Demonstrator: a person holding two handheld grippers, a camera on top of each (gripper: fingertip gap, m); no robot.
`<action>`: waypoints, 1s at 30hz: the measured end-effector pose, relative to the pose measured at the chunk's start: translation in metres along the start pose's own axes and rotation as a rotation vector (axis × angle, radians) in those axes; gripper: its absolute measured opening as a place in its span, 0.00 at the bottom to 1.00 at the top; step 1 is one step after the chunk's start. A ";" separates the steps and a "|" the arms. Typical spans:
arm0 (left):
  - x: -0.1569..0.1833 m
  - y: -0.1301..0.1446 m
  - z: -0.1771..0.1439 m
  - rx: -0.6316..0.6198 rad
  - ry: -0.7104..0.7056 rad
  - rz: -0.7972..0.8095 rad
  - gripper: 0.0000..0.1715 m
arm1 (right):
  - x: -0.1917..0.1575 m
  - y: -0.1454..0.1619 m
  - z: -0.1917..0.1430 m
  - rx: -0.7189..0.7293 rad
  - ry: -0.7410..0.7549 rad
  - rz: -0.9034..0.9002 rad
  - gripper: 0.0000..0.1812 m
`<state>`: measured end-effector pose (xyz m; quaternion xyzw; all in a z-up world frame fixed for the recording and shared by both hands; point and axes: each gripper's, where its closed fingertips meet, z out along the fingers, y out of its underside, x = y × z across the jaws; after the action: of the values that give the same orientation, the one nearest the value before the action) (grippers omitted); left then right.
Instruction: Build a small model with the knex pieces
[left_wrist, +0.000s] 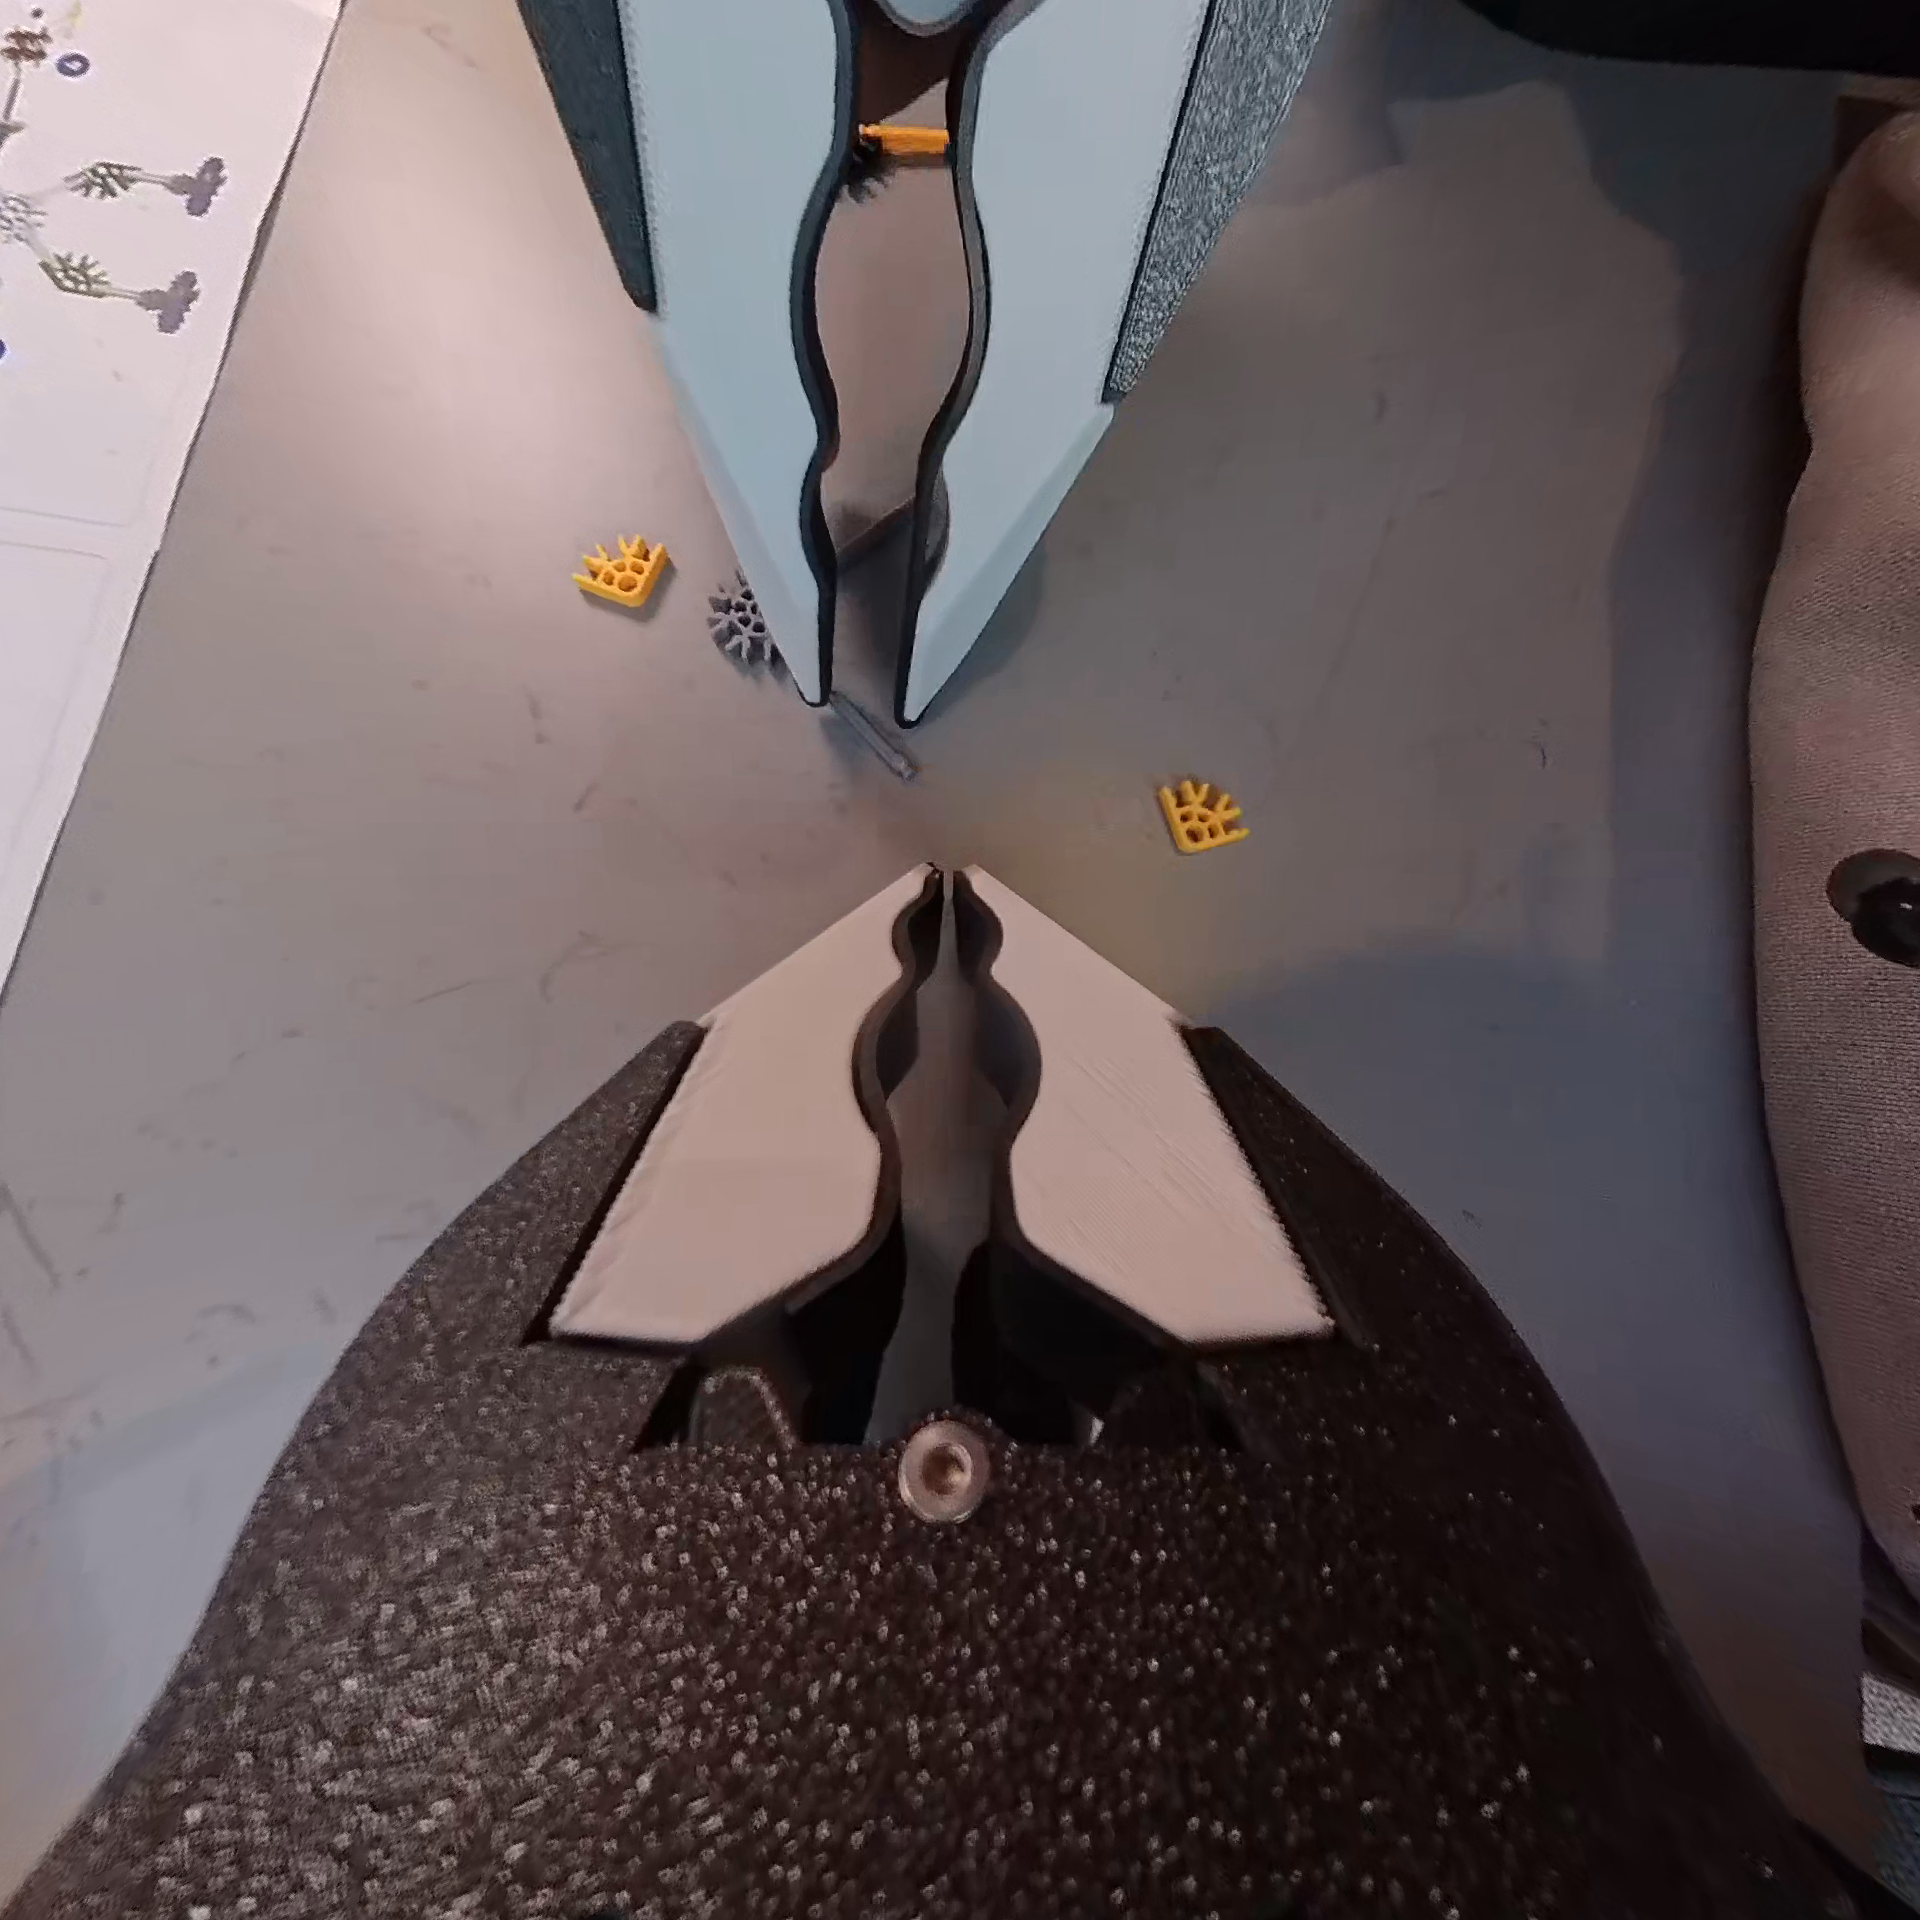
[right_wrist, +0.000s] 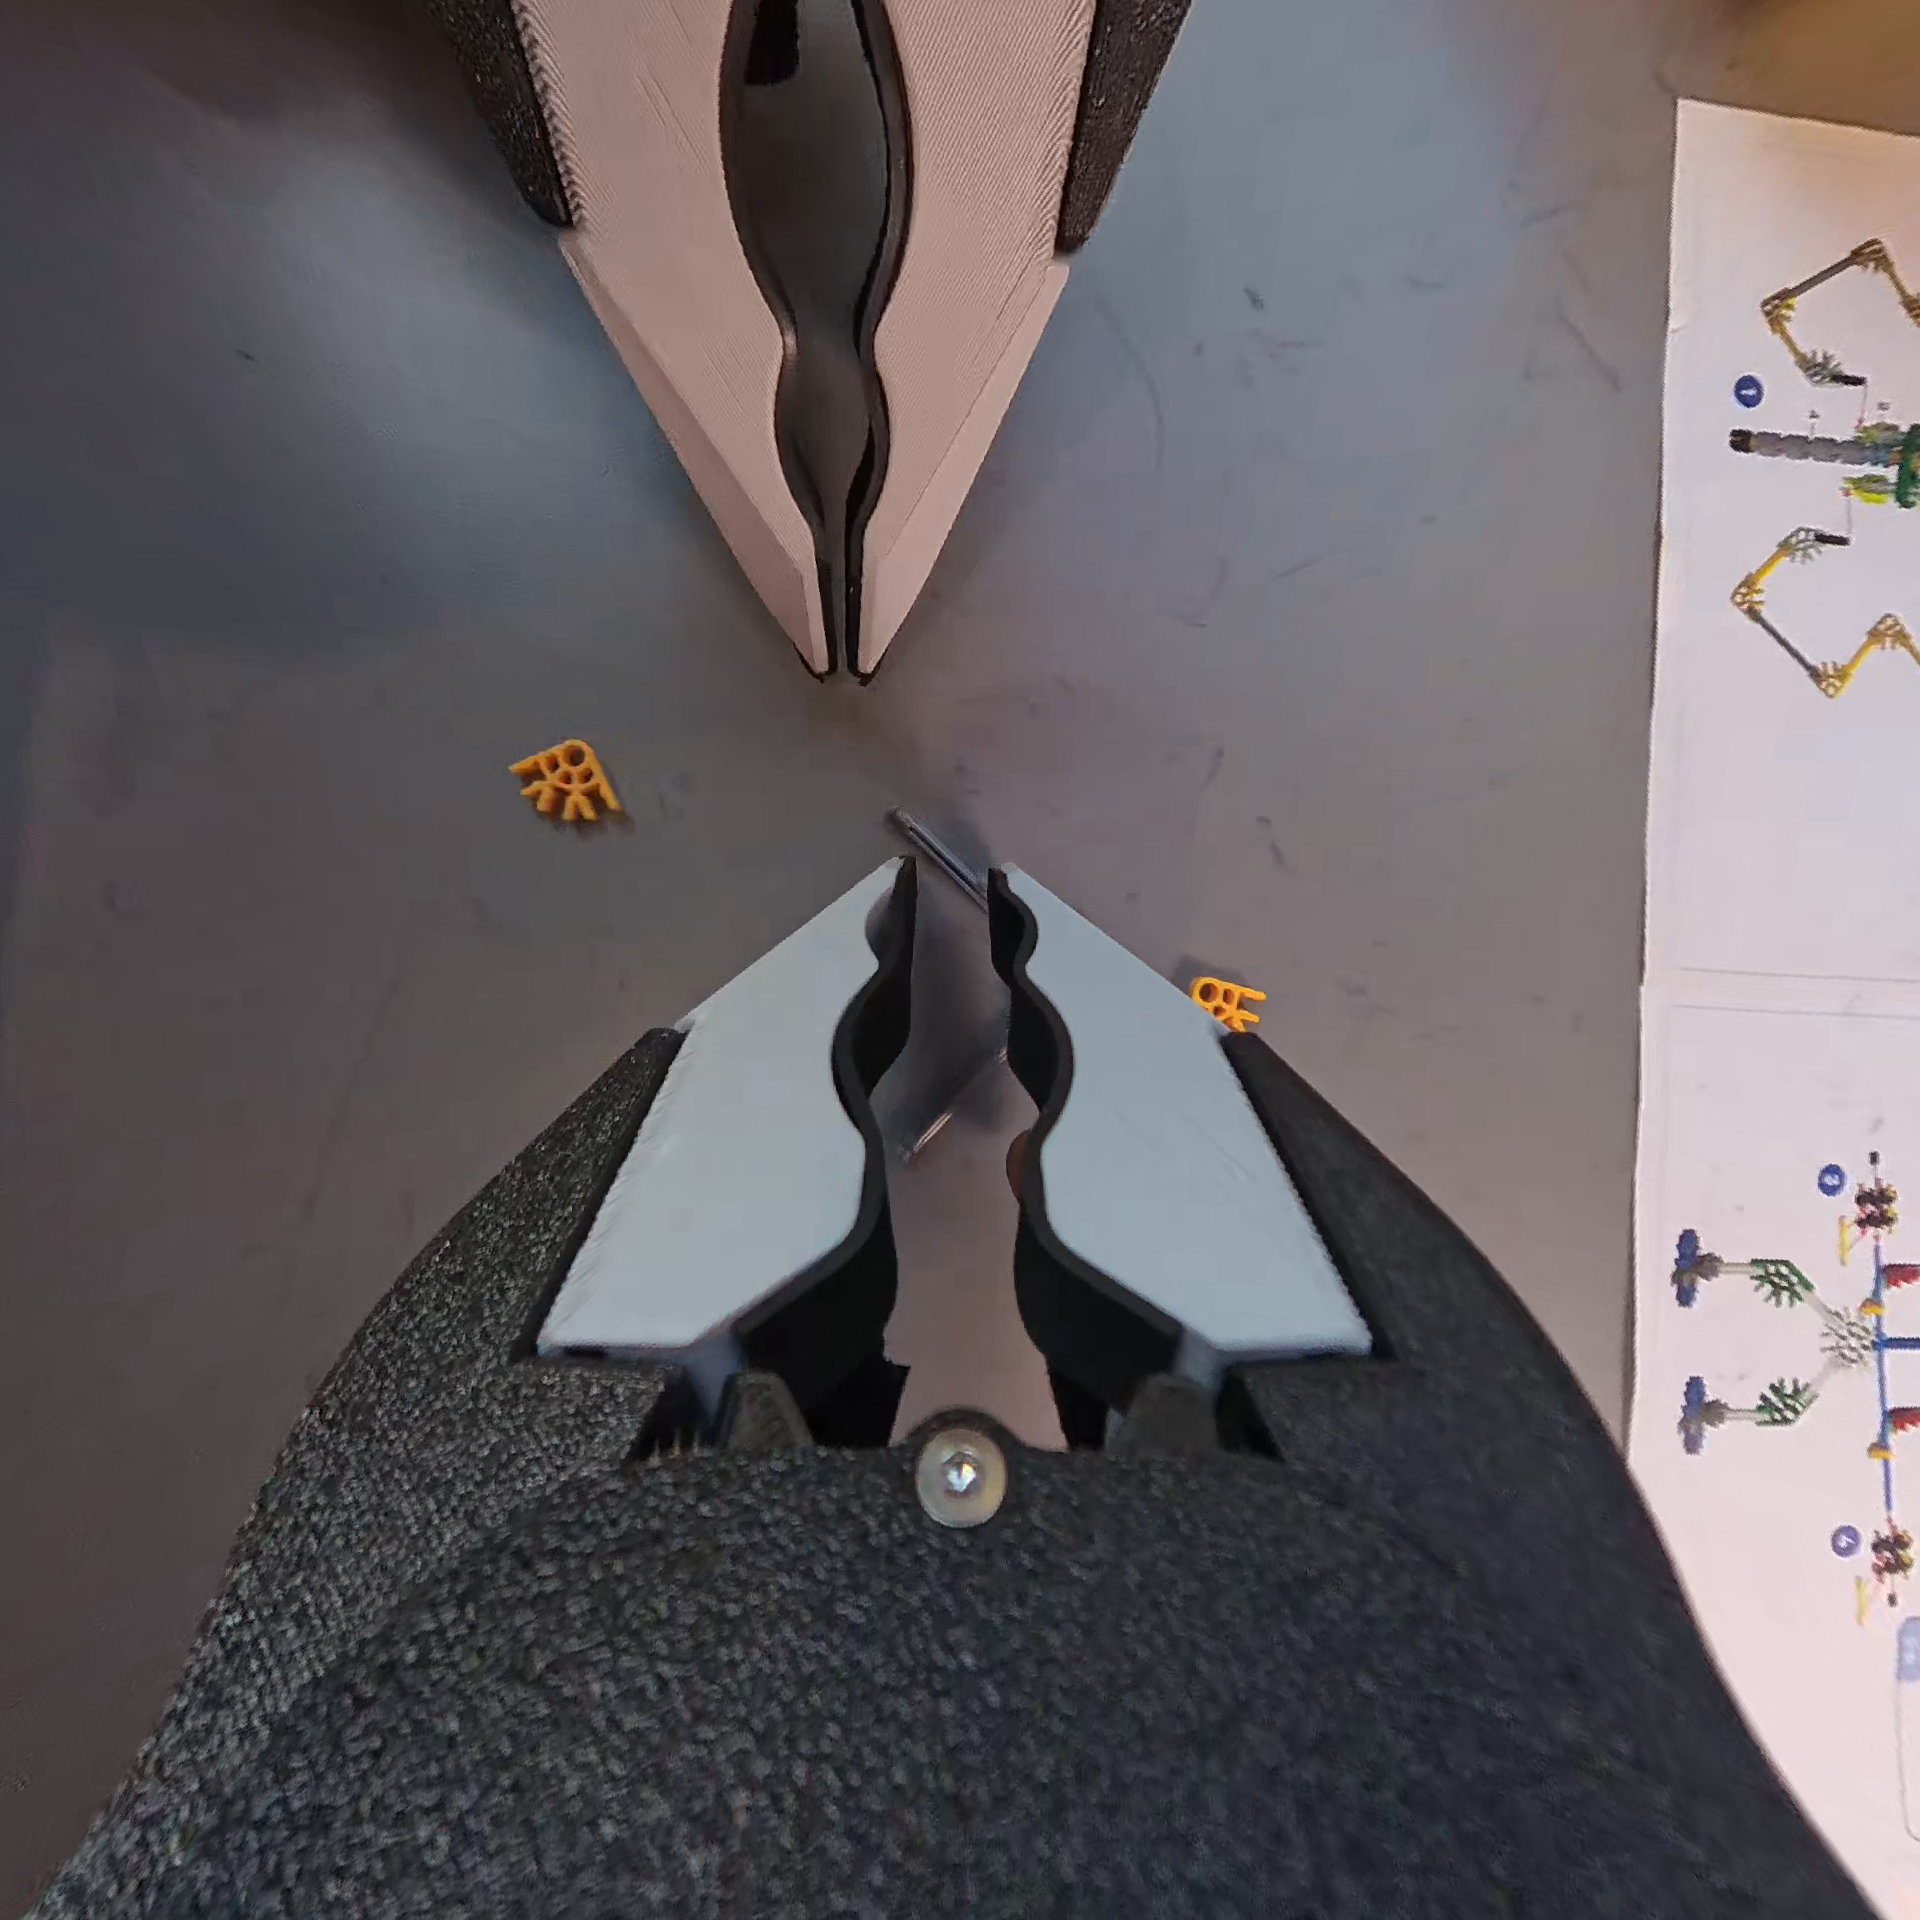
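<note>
A thin grey rod lies on the grey table, slanting between the fingertips of my right gripper. This light-blue gripper is open a little and straddles the rod's near end. In the left wrist view the same gripper comes in from the top, with the rod poking out from its tips. My left gripper has beige fingers, is shut with nothing visible in it, and points at the rod from a short way off. It also shows in the right wrist view.
Two yellow connector pieces lie either side of the rod, and a grey snowflake connector sits beside the blue finger. A short yellow rod lies farther back. A printed instruction sheet lies along one table edge. Beige fabric is at the other. My hands' fingertips stand some 5 cm from each other.
</note>
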<state>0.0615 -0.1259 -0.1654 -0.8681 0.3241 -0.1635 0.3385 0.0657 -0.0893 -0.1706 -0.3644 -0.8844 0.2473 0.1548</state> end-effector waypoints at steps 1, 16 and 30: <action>0.000 -0.002 -0.003 0.017 0.001 -0.003 0.02 | 0.000 0.000 0.000 -0.004 0.000 0.003 0.07; 0.056 -0.005 0.015 -0.016 0.187 0.178 0.14 | 0.002 0.000 -0.018 0.062 0.022 0.056 0.07; 0.034 -0.006 0.015 -0.010 0.087 0.143 0.01 | 0.009 0.005 -0.012 0.067 0.034 0.032 0.08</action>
<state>0.0967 -0.1384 -0.1697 -0.8365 0.4005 -0.1748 0.3305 0.0675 -0.0759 -0.1623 -0.3773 -0.8668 0.2731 0.1782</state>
